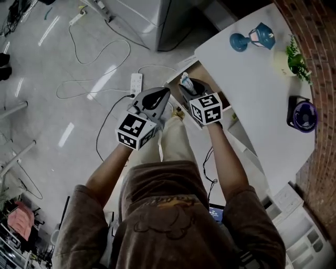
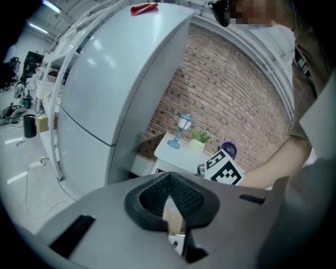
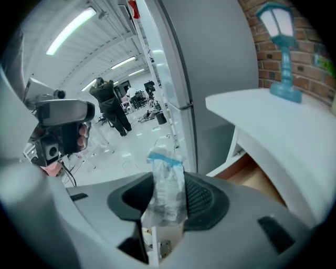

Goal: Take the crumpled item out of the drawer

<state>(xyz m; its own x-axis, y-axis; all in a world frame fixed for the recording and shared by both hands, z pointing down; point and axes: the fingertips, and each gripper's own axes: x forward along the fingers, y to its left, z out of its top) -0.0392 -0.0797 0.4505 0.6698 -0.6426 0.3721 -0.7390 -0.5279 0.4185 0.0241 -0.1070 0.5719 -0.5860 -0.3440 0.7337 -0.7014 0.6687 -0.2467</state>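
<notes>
Right gripper (image 3: pixel 167 181) is clamping the crumpled clear plastic wrapper with a blue edge (image 3: pixel 166 184), raised near the white bench's (image 1: pixel 252 86) open drawer (image 3: pixel 253 177). Left gripper (image 2: pixel 169 178) is hovering alongside, jaws together, empty.

The crumpled item (image 3: pixel 165 168) shows only its upper part above the right gripper's (image 3: pixel 167 184) jaws. Its lower end is lost between the pads, and in the head view only a white-and-blue tip pokes out ahead of that gripper. To the same gripper's right, the drawer (image 3: pixel 252 176) shows one wooden sliver, with the rest under the table (image 3: pixel 294 131). Beyond the left gripper (image 2: pixel 170 184), only the right one's marker cube (image 2: pixel 226 171) shows. A red thing (image 2: pixel 143 8) far above is too small to name.
</notes>
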